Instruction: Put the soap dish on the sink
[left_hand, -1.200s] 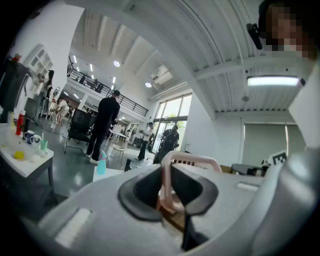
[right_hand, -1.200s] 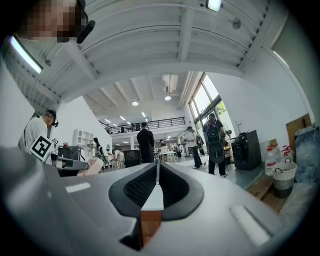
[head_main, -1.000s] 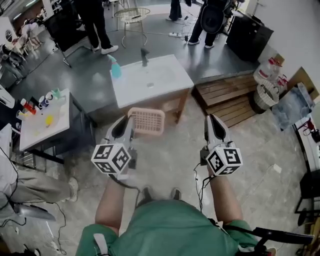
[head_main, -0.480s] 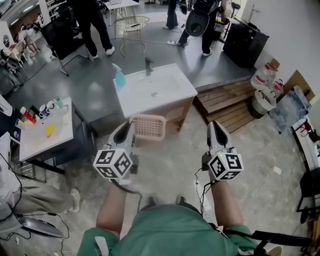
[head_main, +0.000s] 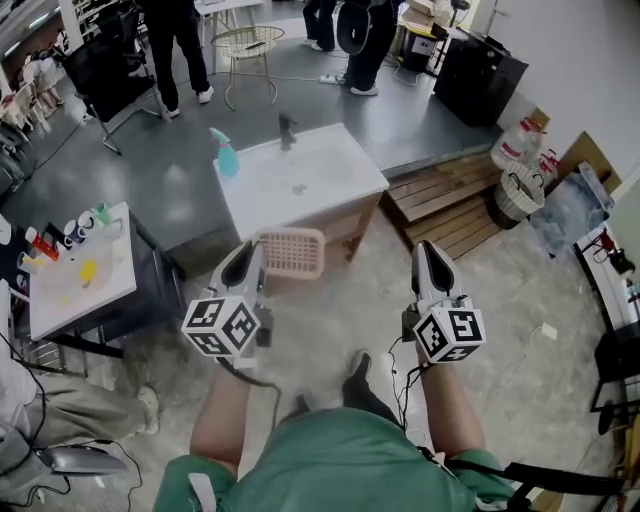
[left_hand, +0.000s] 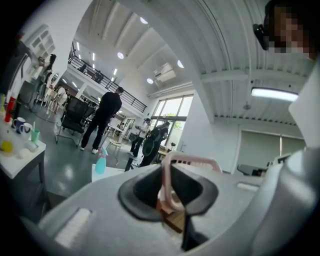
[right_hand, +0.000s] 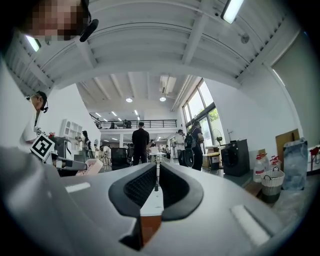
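Lying crosswise: soap dish (head_main: 291, 252), L tongs (head_main: 258, 250)

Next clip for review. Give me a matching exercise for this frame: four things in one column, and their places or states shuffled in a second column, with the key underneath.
Column one
1. soap dish
2. spray bottle
3. right gripper
4. wooden pallet

Column two
A. stands on the sink, at its left back corner
B. clamped in the left gripper, held in the air
C. jaws together, nothing between them
D. lies on the floor to the right of the sink

Pairs: 1-B, 2-A, 3-C, 4-D
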